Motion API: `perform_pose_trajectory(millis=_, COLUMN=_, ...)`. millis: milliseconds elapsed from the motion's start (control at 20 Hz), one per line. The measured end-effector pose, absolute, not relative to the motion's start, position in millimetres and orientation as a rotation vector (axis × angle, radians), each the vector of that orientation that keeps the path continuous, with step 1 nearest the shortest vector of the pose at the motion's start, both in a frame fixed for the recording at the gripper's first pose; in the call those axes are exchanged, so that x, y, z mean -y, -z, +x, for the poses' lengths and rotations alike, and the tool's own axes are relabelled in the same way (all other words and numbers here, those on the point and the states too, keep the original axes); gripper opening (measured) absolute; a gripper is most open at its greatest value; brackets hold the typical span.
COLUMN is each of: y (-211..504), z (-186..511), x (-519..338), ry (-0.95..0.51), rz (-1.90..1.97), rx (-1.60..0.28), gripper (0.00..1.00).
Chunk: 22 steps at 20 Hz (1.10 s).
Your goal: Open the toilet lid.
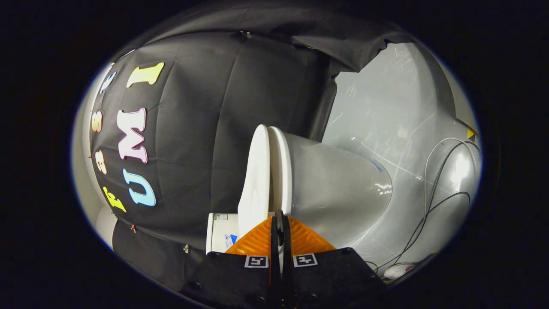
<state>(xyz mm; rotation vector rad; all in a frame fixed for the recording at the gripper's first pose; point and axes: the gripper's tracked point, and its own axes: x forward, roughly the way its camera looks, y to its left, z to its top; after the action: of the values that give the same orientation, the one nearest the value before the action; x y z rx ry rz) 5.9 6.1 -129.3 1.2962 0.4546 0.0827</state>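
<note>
Two fingers (257, 242) of your gripper (279, 229) stand drawn almost together, with a narrow slit between them. Something pale shows in that slit. I cannot tell whether they are pinching the lid's rim or are simply closed just short of it.

The toilet lid (255, 180) is just ahead of the fingertips and runs away from them as a thin white slab seen edge-on. The seat (279, 171) lies close alongside it on the right, with a dark seam between the two, so the lid looks slightly parted from the seat. The bowl (339, 193) swells out to the right of the seat. The cistern (221, 234) sits near the fingers on the left, beside the lid's near end. Loose cables (429, 201) trail over the glossy grey floor (386, 107) far to the right, well apart from the toilet.

Judging by its look, the lid is hard moulded plastic: stiff, fairly light and glossy, so probably slippery under the pads. It should swing on its hinge rather than bend, and it could drop back with a slap if it slips.

Take hold at the lid's thin rim alone, away from the hinge, where leverage is best, and keep the seat out of the pinch. Check first which end carries the hinge, since this rolled view does not make that plain. Follow the hinge's arc instead of pulling straight.
</note>
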Motion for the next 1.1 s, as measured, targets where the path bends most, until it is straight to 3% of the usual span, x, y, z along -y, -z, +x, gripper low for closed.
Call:
perform_pose_trajectory(millis=450, y=82, z=6, x=-17, ry=-0.105, rz=1.175, rx=-0.416, gripper=0.07)
perform_pose_trajectory(millis=1100, y=-41, z=0, x=-73, ry=-0.059, rz=0.819, rx=-0.35, gripper=0.07)
